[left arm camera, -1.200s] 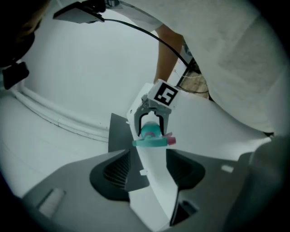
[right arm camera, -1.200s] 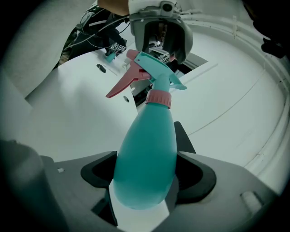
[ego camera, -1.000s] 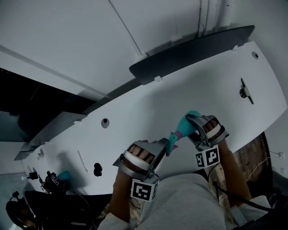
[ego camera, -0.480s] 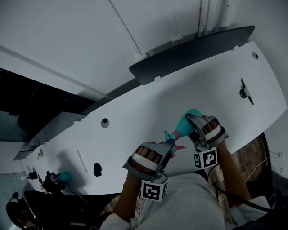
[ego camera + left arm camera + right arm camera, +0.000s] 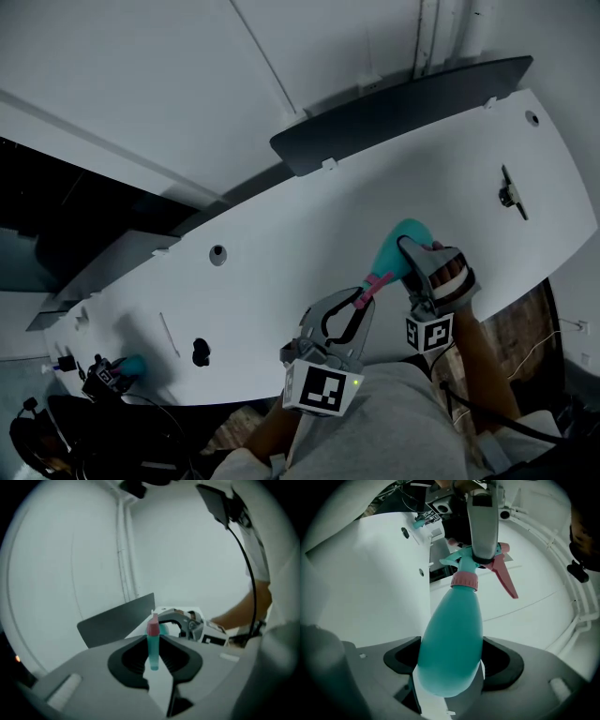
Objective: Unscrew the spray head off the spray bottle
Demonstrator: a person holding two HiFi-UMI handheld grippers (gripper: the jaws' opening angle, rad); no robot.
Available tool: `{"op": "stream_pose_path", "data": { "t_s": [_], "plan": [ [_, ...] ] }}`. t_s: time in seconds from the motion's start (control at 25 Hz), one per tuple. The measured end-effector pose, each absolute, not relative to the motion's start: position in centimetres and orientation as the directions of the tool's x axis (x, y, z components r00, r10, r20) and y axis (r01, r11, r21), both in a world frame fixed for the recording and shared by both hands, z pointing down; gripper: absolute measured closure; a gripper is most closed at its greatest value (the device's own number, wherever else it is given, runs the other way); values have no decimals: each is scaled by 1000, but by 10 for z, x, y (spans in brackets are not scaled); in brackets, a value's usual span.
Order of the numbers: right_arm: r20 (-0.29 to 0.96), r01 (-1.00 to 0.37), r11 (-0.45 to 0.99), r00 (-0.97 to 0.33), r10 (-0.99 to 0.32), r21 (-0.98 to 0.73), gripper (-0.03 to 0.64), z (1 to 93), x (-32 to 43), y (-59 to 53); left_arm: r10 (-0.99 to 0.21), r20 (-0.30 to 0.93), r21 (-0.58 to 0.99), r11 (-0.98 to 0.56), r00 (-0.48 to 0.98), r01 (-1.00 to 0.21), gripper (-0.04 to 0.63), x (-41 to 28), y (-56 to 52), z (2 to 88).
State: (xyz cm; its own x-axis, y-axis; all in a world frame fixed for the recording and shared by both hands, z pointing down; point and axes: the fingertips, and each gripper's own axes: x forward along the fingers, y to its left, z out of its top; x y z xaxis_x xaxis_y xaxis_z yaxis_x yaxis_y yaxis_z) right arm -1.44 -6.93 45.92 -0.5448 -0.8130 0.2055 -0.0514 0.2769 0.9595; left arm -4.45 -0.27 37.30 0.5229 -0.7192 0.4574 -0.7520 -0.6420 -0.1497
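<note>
White table (image 5: 281, 244); spray bottle (image 5: 452, 634), spray head (image 5: 464, 576)

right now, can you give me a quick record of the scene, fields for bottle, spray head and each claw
bottle: teal, lifted above the white table, body in the right claw
spray head: on the bottle neck, pink collar and trigger
left claw: jaws have just been closing, now pinched on the spray head
right claw: wide, clamped on the bottle

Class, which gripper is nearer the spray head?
Left. The left gripper, jaws just closing, pinches the spray head; the right gripper clasps the bottle, beyond the pink collar.
</note>
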Motion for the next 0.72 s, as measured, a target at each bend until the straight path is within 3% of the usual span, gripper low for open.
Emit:
{"op": "stream_pose_path", "data": {
  "t_s": [0.2,0.4,0.52,0.72],
  "plan": [
    [162,-83,245,-545,-823,966,216,450,-16,-71,-710,378,330,-496,594,-803,529,-63,-10,372],
    [138,-87,223,-557,-819,971,216,447,-16,-70,-695,279,746,-279,663,-605,529,-78,-17,379],
    [140,-82,223,-561,-816,971,216,447,-18,-70,-703,244,827,-210,669,-522,529,-82,-19,382],
    [162,-102,263,-563,-810,959,216,448,-18,-71,-709,249,757,-282,660,-589,528,-79,-19,375]
  ]
}}
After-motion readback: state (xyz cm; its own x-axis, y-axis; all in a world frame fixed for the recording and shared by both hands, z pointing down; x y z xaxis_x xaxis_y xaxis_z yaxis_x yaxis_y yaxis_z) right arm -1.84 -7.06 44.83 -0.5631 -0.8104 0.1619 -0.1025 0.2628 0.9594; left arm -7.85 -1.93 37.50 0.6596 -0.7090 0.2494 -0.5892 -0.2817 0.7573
